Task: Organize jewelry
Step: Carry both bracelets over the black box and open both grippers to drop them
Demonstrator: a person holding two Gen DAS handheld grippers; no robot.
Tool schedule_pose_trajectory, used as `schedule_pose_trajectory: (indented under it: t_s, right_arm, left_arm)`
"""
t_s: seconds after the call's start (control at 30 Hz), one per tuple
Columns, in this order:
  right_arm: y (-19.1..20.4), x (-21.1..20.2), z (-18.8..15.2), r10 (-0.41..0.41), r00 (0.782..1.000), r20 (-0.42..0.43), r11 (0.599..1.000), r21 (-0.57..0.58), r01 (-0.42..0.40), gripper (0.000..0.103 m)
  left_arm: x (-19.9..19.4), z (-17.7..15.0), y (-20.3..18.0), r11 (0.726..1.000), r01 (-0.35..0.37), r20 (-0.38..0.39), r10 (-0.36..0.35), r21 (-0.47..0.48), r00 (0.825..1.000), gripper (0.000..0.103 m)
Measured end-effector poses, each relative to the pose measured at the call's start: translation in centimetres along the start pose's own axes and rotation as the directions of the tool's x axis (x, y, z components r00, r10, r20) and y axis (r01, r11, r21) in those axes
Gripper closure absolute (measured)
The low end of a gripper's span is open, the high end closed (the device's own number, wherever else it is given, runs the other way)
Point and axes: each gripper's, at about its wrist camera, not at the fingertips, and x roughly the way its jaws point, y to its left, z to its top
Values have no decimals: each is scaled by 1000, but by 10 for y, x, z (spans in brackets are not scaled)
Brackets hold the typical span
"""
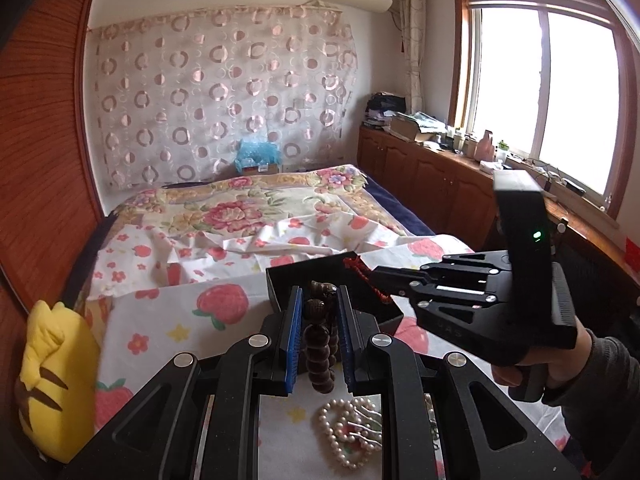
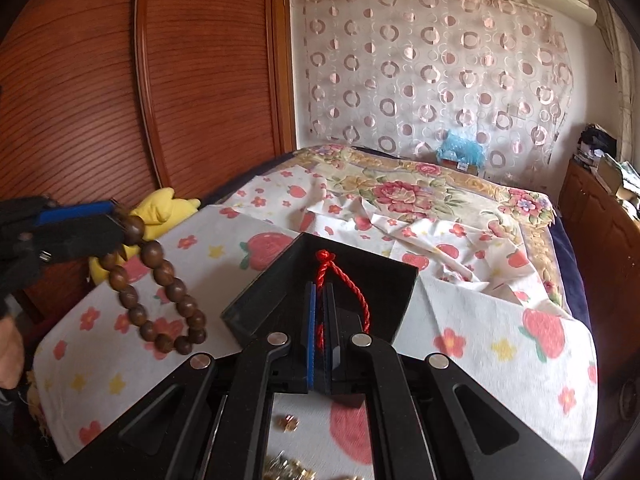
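Wooden beads of a brown bracelet [image 1: 320, 344] hung pinched between the left gripper [image 1: 318, 300]'s blue pads, lifted clear of the strawberry-print cloth [image 1: 168, 320]. Beyond its tips sat the open black jewelry box [image 2: 280, 280]. The right gripper [image 2: 320, 296], pressed together on a red cord [image 2: 352, 284], hovered over that box. Judged mid-transfer; next each piece needed lowering inside before release.

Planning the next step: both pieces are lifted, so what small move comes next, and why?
Probably lower the right hand-held gripper a little and release: its red cord already hangs over the open black box, while the wooden bead bracelet is off to the side.
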Motion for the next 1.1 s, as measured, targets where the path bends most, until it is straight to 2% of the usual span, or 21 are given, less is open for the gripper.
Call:
schedule_pose_trajectory:
  t_s: [0.13, 0.17, 0.2, 0.27, 0.33, 0.6, 0.87, 1.1]
  right_arm:
    - [-9, 20, 0, -1, 999, -45, 1000, 20, 2, 98]
    - [-12, 24, 0, 16, 998, -57, 999, 44, -13, 92]
    - [-16, 25, -2, 31, 998, -63, 997, 68, -27, 81]
    - [-21, 25, -4, 37, 998, -55, 995, 91, -32, 74]
    - [-24, 21, -6, 51, 998, -47, 993, 112, -46, 74]
    - [-46, 2, -23, 15, 999, -36, 990, 143, -10, 74]
    - [-50, -15, -49, -10, 999, -45, 990, 139, 17, 74]
    - [-47, -29, -66, -6, 999, -44, 992, 126, 12, 74]
  left_arm:
    - [6, 9, 3, 1000, -11, 4, 11, -1, 1000, 87]
    - [9, 11, 3, 1000, -14, 4, 14, -4, 1000, 87]
    - [11, 12, 4, 1000, -15, 3, 15, -7, 1000, 87]
    - [15, 12, 5, 1000, -14, -4, 14, -15, 1000, 87]
    - [19, 12, 5, 1000, -17, -8, 17, -16, 1000, 87]
    - [35, 17, 1, 1000, -14, -18, 13, -13, 1000, 87]
    - [68, 30, -19, 1000, -14, -38, 15, 18, 999, 87]
    - [99, 17, -26, 999, -22, -92, 24, 28, 995, 87]
